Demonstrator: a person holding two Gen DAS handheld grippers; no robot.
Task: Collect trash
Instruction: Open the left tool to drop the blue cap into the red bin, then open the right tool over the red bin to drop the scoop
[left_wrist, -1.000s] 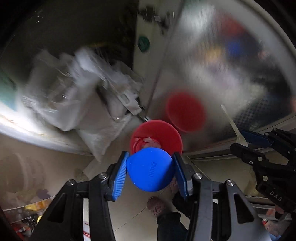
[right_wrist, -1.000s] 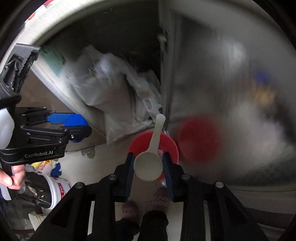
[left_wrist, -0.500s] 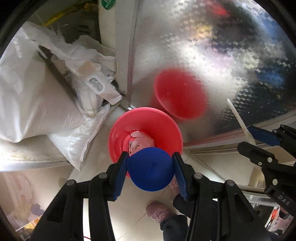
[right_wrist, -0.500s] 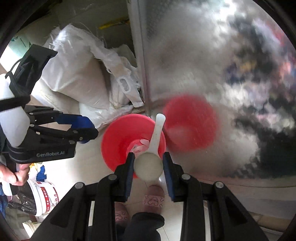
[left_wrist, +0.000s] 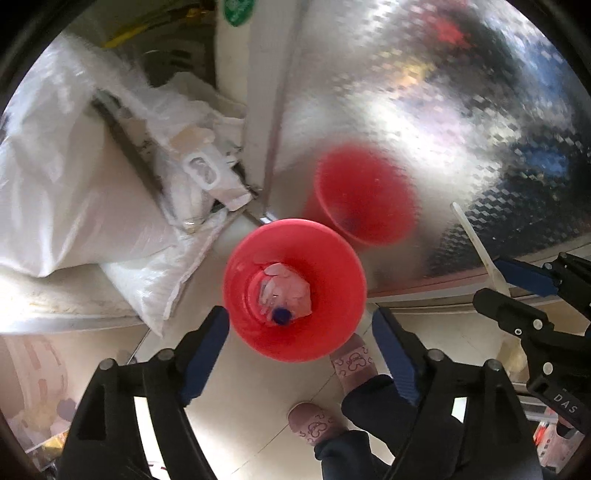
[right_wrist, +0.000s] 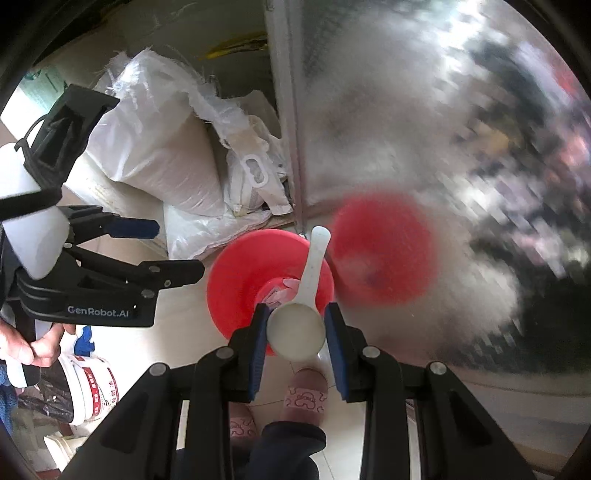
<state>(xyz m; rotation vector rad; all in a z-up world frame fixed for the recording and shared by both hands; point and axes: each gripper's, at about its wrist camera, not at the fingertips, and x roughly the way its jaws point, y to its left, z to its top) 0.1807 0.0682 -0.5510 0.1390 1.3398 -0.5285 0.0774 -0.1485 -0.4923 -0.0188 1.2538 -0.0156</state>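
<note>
The left gripper (left_wrist: 299, 332) is opening its jaws, nothing between them, and pointing steeply down over the red bin (left_wrist: 295, 288). A blue cap (left_wrist: 281, 315) is lying inside the bin, at 6 o'clock of crumpled pink trash (left_wrist: 290, 291). The right gripper (right_wrist: 295, 328) is pinching the bowl of a white scoop (right_wrist: 297, 334), its handle reaching toward 12 o'clock above the bin. The bin's reflection in the frosted panel (left_wrist: 424, 110) is looking blurred.

Left tool (left_wrist: 301, 341) points steeply down, jaws opening, nothing between; right tool (right_wrist: 295, 332) clamps a scoop (right_wrist: 297, 326).
</note>
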